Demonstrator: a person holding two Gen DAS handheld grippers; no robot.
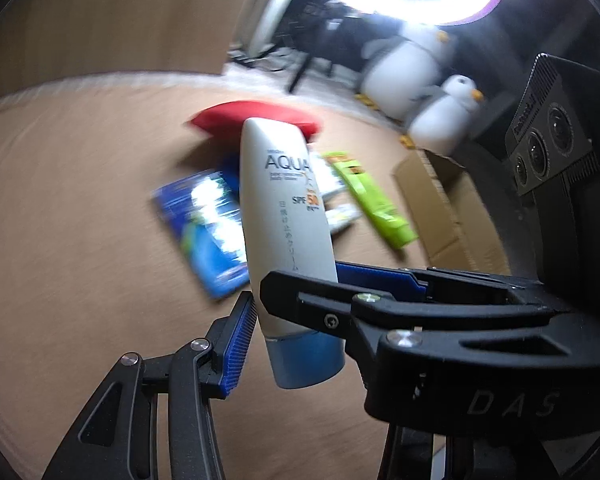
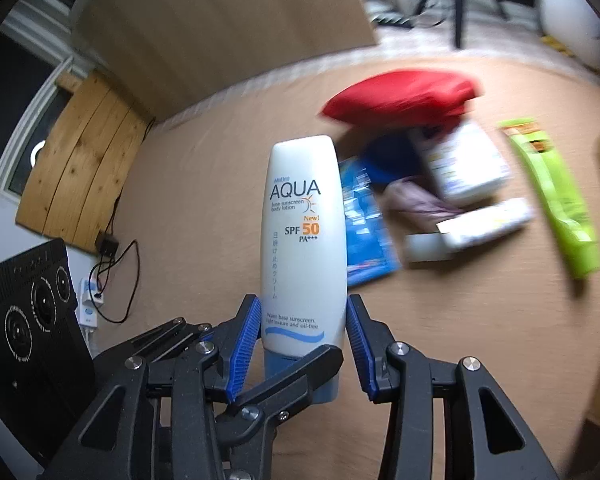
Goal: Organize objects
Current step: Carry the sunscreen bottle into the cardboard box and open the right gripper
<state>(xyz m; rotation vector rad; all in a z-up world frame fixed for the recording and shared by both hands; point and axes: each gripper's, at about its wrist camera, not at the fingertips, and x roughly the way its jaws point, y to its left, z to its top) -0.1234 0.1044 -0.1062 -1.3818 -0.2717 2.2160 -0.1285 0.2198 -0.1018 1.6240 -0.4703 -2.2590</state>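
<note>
One item is in hand: the sunscreen bottle [image 2: 303, 240], upright, cap down, above the tan table [image 2: 204, 208]. My right claw [image 2: 302, 344] pinches its lower body between both blue pads. My left claw [image 1: 296, 304] crosses in at the same spot; whether it grips, I cannot tell. Most work remains, I judge: red pouch [image 2: 400, 96], green tube [image 2: 556, 200], blue packet [image 2: 366, 232] and white tubes [image 2: 464, 164] lie heaped. Cardboard box [image 1: 448, 204] sits nearby, contents unseen.
</note>
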